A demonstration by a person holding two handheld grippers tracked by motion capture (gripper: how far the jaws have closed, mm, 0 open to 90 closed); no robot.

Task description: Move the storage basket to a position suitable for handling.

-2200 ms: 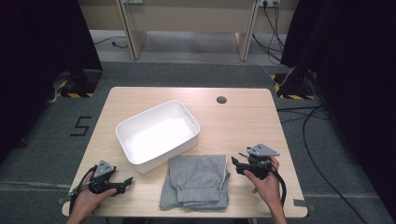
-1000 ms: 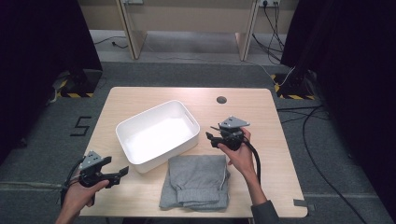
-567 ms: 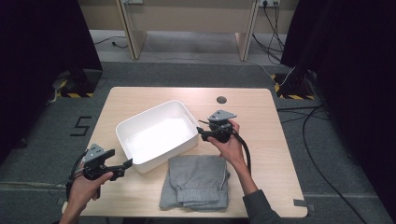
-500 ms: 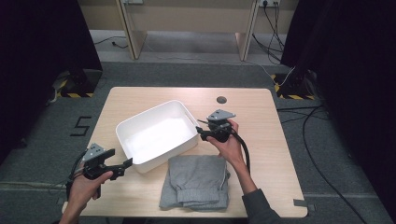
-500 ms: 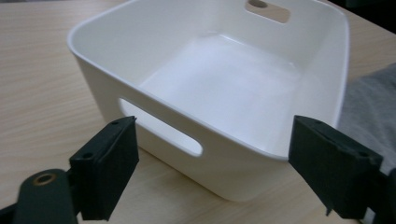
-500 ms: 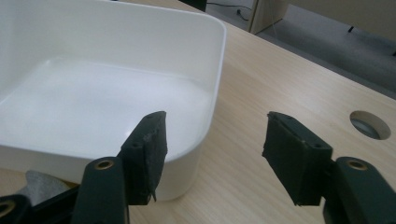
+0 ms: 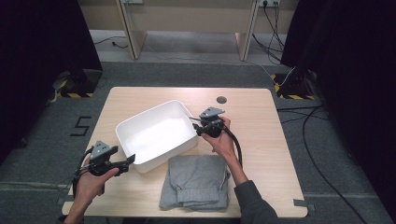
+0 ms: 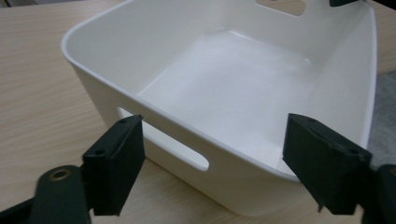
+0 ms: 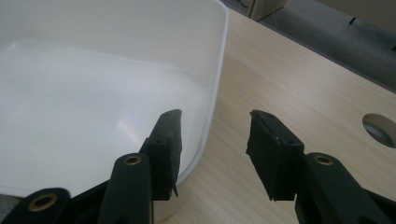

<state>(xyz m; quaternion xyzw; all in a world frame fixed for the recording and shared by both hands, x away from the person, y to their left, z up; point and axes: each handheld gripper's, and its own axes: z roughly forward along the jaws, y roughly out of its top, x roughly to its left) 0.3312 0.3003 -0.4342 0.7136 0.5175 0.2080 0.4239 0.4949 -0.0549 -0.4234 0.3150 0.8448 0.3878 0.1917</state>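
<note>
A white plastic bin stands in the middle of the wooden table. Just in front of it lies a folded grey garment. My right gripper is at the bin's right wall. In the right gripper view its jaws straddle the bin's rim, one inside and one outside; they have just been closing, with a gap still outside the wall. My left gripper is at the bin's near left end. Its jaws stand wide before the wall with the handle slot and have just closed a little.
A round cable hole sits in the table behind the right gripper, also seen as a hole in the right gripper view. Bare wood lies left and right of the bin. The garment's edge is beside the bin.
The right gripper has moved left to the bin's right rim and its jaws have narrowed around the wall. The left gripper has moved right, up to the bin's left end.
</note>
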